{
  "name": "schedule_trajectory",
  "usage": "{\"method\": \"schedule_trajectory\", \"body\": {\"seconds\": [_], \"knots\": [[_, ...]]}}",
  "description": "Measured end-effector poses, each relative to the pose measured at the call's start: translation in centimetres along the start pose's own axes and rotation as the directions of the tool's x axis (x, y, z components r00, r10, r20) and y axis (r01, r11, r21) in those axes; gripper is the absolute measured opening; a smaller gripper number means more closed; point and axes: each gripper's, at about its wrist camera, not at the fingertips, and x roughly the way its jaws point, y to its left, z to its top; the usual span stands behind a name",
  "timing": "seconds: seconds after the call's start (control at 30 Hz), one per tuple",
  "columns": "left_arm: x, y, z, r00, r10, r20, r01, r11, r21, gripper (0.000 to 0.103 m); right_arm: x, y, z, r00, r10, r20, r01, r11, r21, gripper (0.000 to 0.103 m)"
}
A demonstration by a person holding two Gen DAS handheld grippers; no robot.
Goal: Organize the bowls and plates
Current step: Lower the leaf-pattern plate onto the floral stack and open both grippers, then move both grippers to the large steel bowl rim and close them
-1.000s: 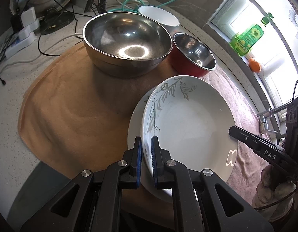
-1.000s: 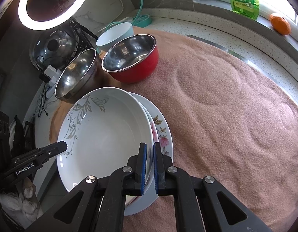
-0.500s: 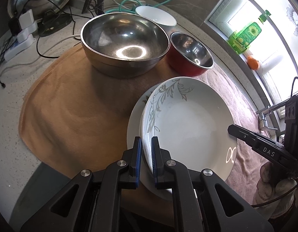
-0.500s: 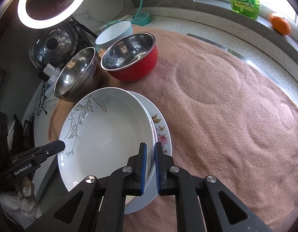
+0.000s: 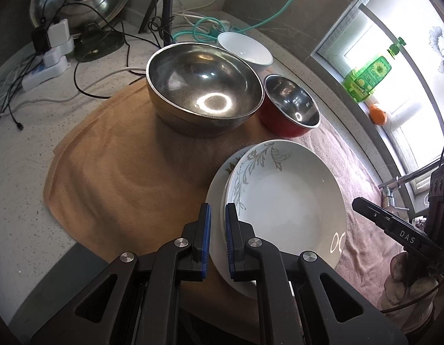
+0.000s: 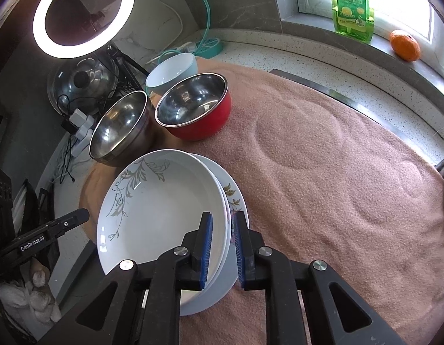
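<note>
A white plate with a grey vine pattern [image 5: 288, 201] [image 6: 161, 207] rests on top of other plates; the floral bottom plate [image 6: 234, 195] shows at the right. My left gripper [image 5: 217, 235] is open, its jaws straddling the stack's left rim. My right gripper [image 6: 223, 247] is open, its jaws straddling the stack's right rim. Behind stand a large steel bowl [image 5: 204, 89] [image 6: 119, 129], a red bowl with steel inside [image 5: 291, 106] [image 6: 193, 106] and a white bowl [image 5: 245, 47] [image 6: 171, 70].
The dishes sit on a tan cloth [image 5: 112, 172] and a pink cloth [image 6: 337, 158] over a speckled counter [image 5: 17, 149]. Power strips and cables [image 5: 49, 60] lie at the back left. A green bottle [image 6: 351, 3] and an orange [image 6: 405, 45] sit on the sill.
Both grippers have opened and let go of the vine plate's rim. The plate has settled flat on the stack beneath it.
</note>
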Motion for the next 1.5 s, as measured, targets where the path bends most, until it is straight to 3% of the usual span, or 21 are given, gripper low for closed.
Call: {"method": "schedule_trajectory", "body": {"seconds": [0.5,0.73,0.87,1.2,1.5], "knots": [[-3.2,2.3,0.4,0.996,0.032,0.078,-0.025,0.996,-0.083,0.008,-4.3,-0.1,0.6,0.987,0.032,0.156,-0.037,0.999,0.024,0.014],[-4.3,4.3,1.4,0.992,0.054,0.114,-0.041,0.993,-0.112,0.010,-5.0,0.5,1.1,0.986,0.018,0.165,-0.021,1.000,0.019,0.016],[-4.4,5.6,3.2,0.991,0.047,0.128,-0.036,0.996,-0.083,0.010,-5.0,1.0,1.3,0.985,-0.014,0.171,0.007,0.999,0.038,0.032],[-2.9,9.4,9.4,0.996,-0.025,0.081,0.022,0.999,0.044,0.010,-4.9,3.2,1.5,0.970,-0.114,0.216,0.065,0.973,0.220,0.032],[-1.0,11.2,14.2,0.996,-0.087,0.033,0.080,0.983,0.164,0.010,-4.1,7.0,1.4,0.954,-0.179,0.241,0.096,0.942,0.322,0.032]]}}
